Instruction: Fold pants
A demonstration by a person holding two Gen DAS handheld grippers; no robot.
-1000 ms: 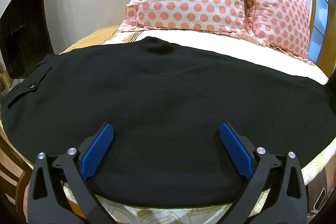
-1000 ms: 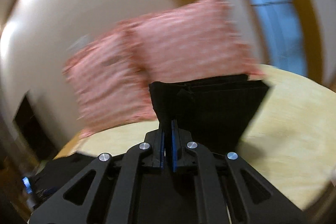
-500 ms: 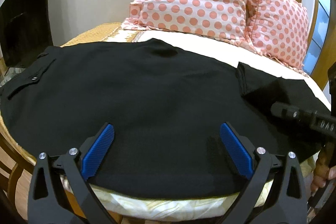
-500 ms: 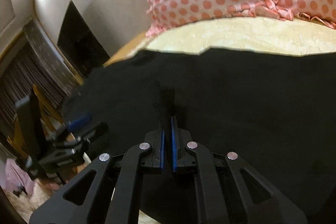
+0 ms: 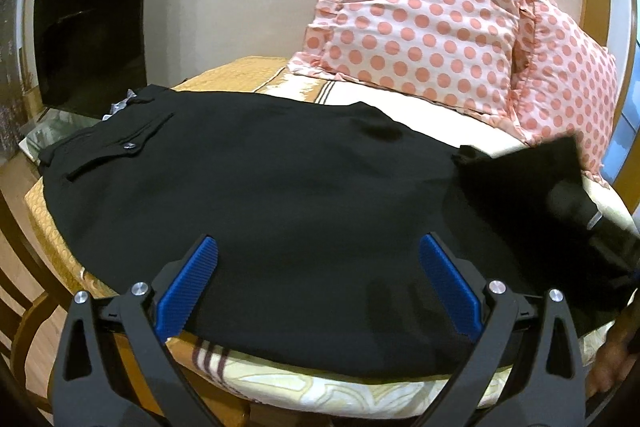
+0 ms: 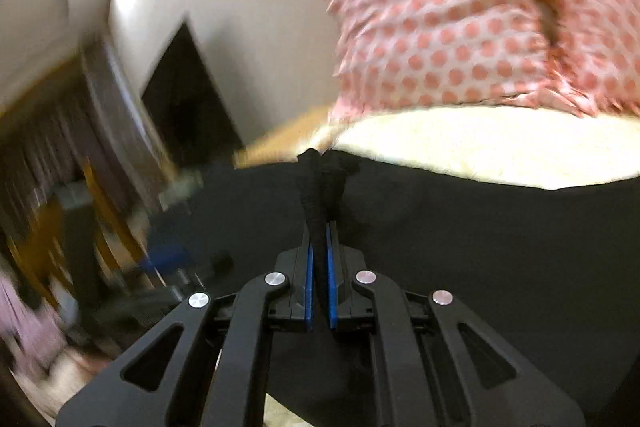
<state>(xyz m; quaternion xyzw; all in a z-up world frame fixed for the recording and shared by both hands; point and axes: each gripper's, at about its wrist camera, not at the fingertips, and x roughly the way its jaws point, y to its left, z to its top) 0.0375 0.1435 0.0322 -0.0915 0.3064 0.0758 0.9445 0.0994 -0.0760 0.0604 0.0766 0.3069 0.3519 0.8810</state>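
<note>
Black pants (image 5: 260, 187) lie flat across the bed, waistband and buttoned back pocket (image 5: 128, 146) at the left. My left gripper (image 5: 318, 287) is open and empty, low over the near edge of the pants. My right gripper (image 6: 319, 247) is shut on a bunched fold of the pants' leg end (image 6: 322, 187). That lifted leg end (image 5: 520, 179) shows at the right of the left wrist view, doubled back over the pants. The pants also fill the lower right wrist view (image 6: 480, 247).
Two pink polka-dot pillows (image 5: 420, 15) stand at the head of the bed. The cream and tan bedspread (image 5: 280, 379) shows at the near edge. A dark TV screen (image 5: 88, 39) is on the left wall. A wooden chair (image 5: 16, 287) stands at lower left.
My right gripper has carried the leg end leftward over the pants, from raised in the air to low over the cloth. The left gripper has stayed open and shifted slightly left.
</note>
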